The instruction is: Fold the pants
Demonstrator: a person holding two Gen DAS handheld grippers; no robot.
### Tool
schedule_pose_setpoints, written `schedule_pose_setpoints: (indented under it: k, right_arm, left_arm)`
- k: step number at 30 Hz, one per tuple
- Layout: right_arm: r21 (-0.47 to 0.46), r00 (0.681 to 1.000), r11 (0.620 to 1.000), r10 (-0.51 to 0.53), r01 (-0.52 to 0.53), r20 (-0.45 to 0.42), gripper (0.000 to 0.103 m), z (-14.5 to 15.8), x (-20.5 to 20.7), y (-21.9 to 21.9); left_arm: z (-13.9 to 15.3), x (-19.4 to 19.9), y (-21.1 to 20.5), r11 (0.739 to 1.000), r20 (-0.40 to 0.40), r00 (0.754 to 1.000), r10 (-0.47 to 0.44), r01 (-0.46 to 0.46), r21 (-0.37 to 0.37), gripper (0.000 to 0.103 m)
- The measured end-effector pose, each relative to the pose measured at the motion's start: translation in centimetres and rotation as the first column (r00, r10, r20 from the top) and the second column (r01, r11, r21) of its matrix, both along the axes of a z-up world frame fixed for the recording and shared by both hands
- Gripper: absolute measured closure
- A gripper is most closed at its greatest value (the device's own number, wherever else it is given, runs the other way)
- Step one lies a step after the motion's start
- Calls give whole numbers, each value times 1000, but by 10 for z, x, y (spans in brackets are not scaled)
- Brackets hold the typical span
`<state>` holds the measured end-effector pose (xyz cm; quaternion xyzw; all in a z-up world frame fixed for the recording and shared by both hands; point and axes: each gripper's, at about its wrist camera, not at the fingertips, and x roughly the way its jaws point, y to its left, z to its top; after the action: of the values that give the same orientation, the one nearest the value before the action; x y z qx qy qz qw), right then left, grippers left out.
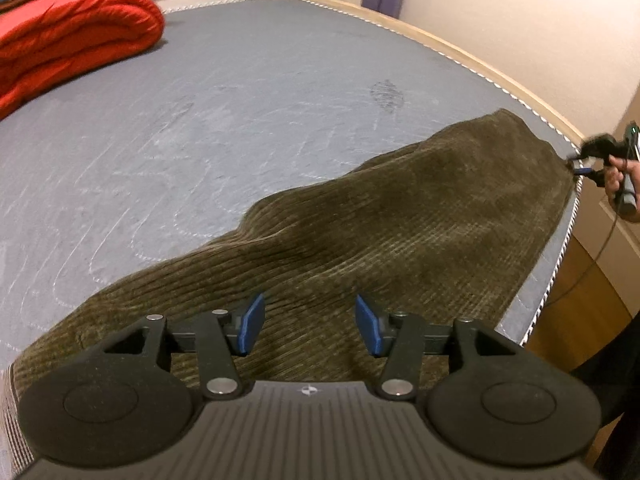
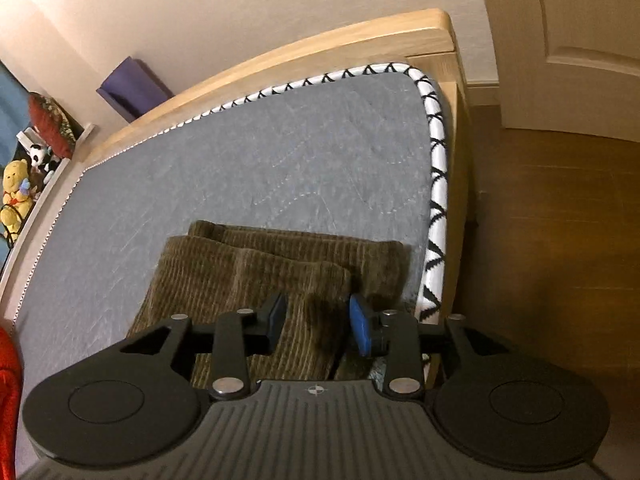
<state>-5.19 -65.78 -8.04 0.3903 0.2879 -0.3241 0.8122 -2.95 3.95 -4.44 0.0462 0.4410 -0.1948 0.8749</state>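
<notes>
We are working on a grey quilted mattress [image 1: 248, 92] edged in white piping with black zigzag stitching, set in a pale wooden bed frame [image 2: 360, 38]. A puffy red duvet [image 1: 68, 40] sits rolled at its far side, well apart from the work. The olive-brown corduroy pants [image 1: 360, 236] lie lengthwise along the mattress edge nearest us, legs stacked one on the other, the cloth thick, ribbed and soft, humped slightly in the middle.

The left gripper [image 1: 310, 326] hovers over one end of the pants with its blue pads [image 1: 253, 322] parted to a middling gap, gripping nothing. The right gripper [image 2: 318, 324] is at the other end, over the stacked leg hems; its jaws are narrowly parted, straddling the upper leg's corner, and we cannot tell whether the pads touch the cloth.

We judge the step to be laying the pants out flat for the next fold. To do it well, we should seat each pad pair over both layers at the hem, so the heavy corduroy lifts together and the ribs stay aligned, then draw the length taut before carrying one end over.
</notes>
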Motion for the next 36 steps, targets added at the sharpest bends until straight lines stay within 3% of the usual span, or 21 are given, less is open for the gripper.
schedule_pose_setpoints:
  k: [2, 4, 6, 7, 10, 12, 14, 15, 17, 19, 22, 25, 27, 30, 31, 32, 33, 36]
  right_arm:
    - [-33, 1000, 999, 0, -1, -21, 101, 2, -2, 1]
    - [-96, 996, 992, -81, 79, -26, 103, 12, -14, 0]
    - [-232, 971, 950, -229, 208, -71, 103, 23, -26, -4]
    - [-242, 963, 941, -261, 238, -70, 103, 23, -30, -10]
    - [-150, 969, 961, -241, 231, -48, 101, 18, -35, -19]
    - [-162, 982, 970, -188, 184, -7, 99, 27, -28, -7]
    - [-217, 997, 973, -69, 74, 31, 98, 39, -11, 16]
    - [-252, 999, 968, 4, 7, 43, 90, 45, 0, 31]
    - [-311, 988, 942, 149, -128, 47, 72, 54, 22, 65]
    - [-353, 959, 902, 281, -250, 39, 68, 59, 42, 101]
    - [-395, 882, 810, 471, -434, -3, 68, 64, 72, 157]
    - [-442, 727, 626, 680, -643, -95, 68, 64, 93, 229]
    - [-456, 559, 439, 812, -774, -166, 68, 61, 101, 280]
    - [-447, 297, 157, 918, -881, -263, 68, 50, 101, 342]
    - [-442, 249, 100, 923, -891, -294, 68, 48, 102, 357]
    - [-430, 215, 57, 919, -901, -331, 68, 40, 105, 370]
    - [-414, 209, 47, 912, -909, -354, 68, 38, 108, 381]
    - [-352, 237, 74, 863, -933, -447, 69, 14, 130, 392]
  left_arm:
    - [0, 2, 7, 999, -10, 999, 31, -32, -5, 48]
    - [1, 4, 14, 998, -15, 998, 62, -62, -1, 48]
    - [3, 4, 21, 996, -11, 996, 90, -90, 13, 48]
    - [4, 4, 25, 994, -8, 994, 106, -106, 22, 48]
    - [8, 3, 38, 989, 7, 989, 146, -146, 26, 48]
    - [10, 5, 45, 984, 15, 984, 177, -177, 25, 48]
    - [10, 6, 50, 978, 23, 978, 208, -209, 27, 48]
    - [12, 7, 52, 975, 29, 975, 220, -221, 29, 48]
    - [14, 7, 54, 971, 42, 971, 235, -237, 33, 48]
    - [16, 7, 58, 969, 55, 968, 244, -246, 36, 48]
    - [18, 9, 67, 963, 71, 963, 261, -265, 52, 48]
    - [15, 13, 80, 952, 82, 955, 286, -293, 89, 48]
    - [10, 18, 94, 941, 77, 947, 311, -319, 117, 48]
    - [-1, 22, 120, 920, 62, 935, 348, -354, 167, 48]
    - [-7, 24, 129, 910, 49, 931, 361, -363, 202, 48]
    - [-18, 26, 139, 887, 31, 924, 381, -375, 268, 48]
    - [-27, 26, 148, 873, 23, 922, 386, -373, 313, 41]
    - [-37, 25, 169, 885, -27, 912, 409, -390, 253, 34]
